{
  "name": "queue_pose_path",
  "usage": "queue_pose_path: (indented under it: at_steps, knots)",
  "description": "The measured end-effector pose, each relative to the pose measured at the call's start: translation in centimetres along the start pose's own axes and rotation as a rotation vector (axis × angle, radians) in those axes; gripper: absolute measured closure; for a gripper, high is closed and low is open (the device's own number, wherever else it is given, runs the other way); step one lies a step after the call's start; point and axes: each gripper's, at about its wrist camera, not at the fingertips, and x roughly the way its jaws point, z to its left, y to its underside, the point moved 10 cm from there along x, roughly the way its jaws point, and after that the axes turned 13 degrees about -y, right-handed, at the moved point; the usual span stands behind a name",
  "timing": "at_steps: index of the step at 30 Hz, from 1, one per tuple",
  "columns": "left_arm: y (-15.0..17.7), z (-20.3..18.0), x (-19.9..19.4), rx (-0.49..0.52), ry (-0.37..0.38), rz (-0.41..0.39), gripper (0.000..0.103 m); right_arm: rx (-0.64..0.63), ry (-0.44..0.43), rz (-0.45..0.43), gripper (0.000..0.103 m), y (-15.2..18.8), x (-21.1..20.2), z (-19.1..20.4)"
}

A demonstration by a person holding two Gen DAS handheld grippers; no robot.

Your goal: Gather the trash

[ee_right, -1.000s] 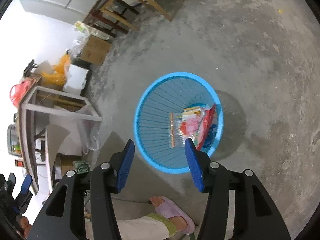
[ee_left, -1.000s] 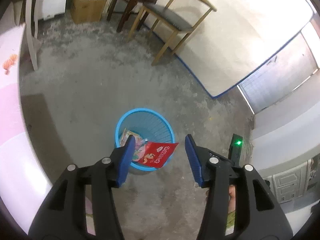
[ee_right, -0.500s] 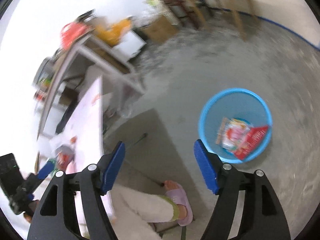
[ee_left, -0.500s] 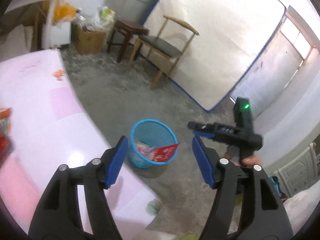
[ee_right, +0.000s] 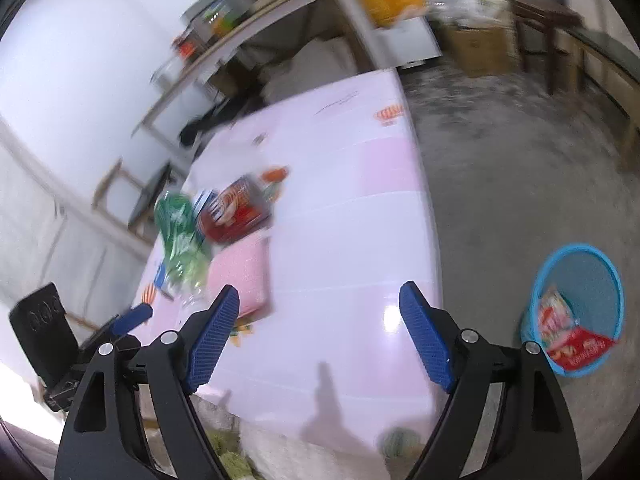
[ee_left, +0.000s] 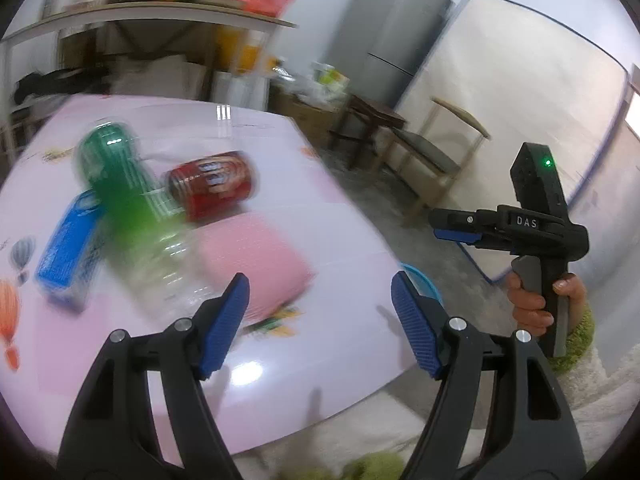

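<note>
On the pink table [ee_left: 280, 360] lie a green plastic bottle [ee_left: 128, 204], a red can [ee_left: 212, 186] and a blue carton [ee_left: 66, 252]; all are motion-blurred. My left gripper [ee_left: 320, 320] is open and empty over the table's near part. My right gripper [ee_right: 320, 332] is open and empty above the table edge; it also shows in the left wrist view [ee_left: 456, 226]. The bottle [ee_right: 180, 236] and can [ee_right: 234, 214] show in the right wrist view. The blue basket [ee_right: 580, 264] stands on the floor at right, holding a red wrapper [ee_right: 576, 350].
A pink pad [ee_left: 256, 256] lies on the table near the bottle. A wooden chair [ee_left: 436, 148], a stool [ee_left: 372, 114], a fridge [ee_left: 384, 36] and a cluttered shelf [ee_left: 160, 8] stand behind. The grey concrete floor [ee_right: 520, 176] runs right of the table.
Both grippers have swung up from the basket on the floor toward the table. The bottle, can and carton have come into view. Both stay open and empty.
</note>
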Motion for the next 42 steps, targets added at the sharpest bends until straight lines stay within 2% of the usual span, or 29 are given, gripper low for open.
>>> queue_pose_path:
  at_steps: [4,9,12,17,20,26,34,42]
  knots:
    - [1.0,4.7,-1.0,-0.091,-0.065,-0.021,0.034,-0.100,0.005,0.083,0.023,0.5,5.2,3.9]
    - [1.2,8.5,-1.9,-0.138,-0.129,-0.049,0.034,-0.227,0.050,0.159,0.023,1.2,10.2,7.2]
    - [1.2,10.0,-2.2,-0.157,-0.145,-0.058,0.034,-0.272,0.101,0.185,0.023,1.3,12.4,7.4]
    - [1.0,11.4,-2.9,-0.164,-0.137,-0.061,0.034,-0.269,0.166,0.255,0.025,1.8,15.0,6.8]
    - [0.8,11.5,-3.2,-0.160,-0.117,-0.058,0.036,-0.261,0.164,0.272,0.031,2.1,15.7,6.9]
    - [0.1,10.7,-2.3,-0.154,-0.056,-0.034,0.041,-0.223,0.177,0.277,0.033,1.7,15.6,6.3]
    - [-2.0,8.9,-1.5,-0.074,-0.023,-0.040,0.041,-0.094,0.187,0.258,0.033,1.8,12.7,3.0]
    - [-4.5,7.3,0.7,0.007,-0.033,-0.027,0.040,-0.120,0.183,0.258,0.024,1.3,12.5,2.6]
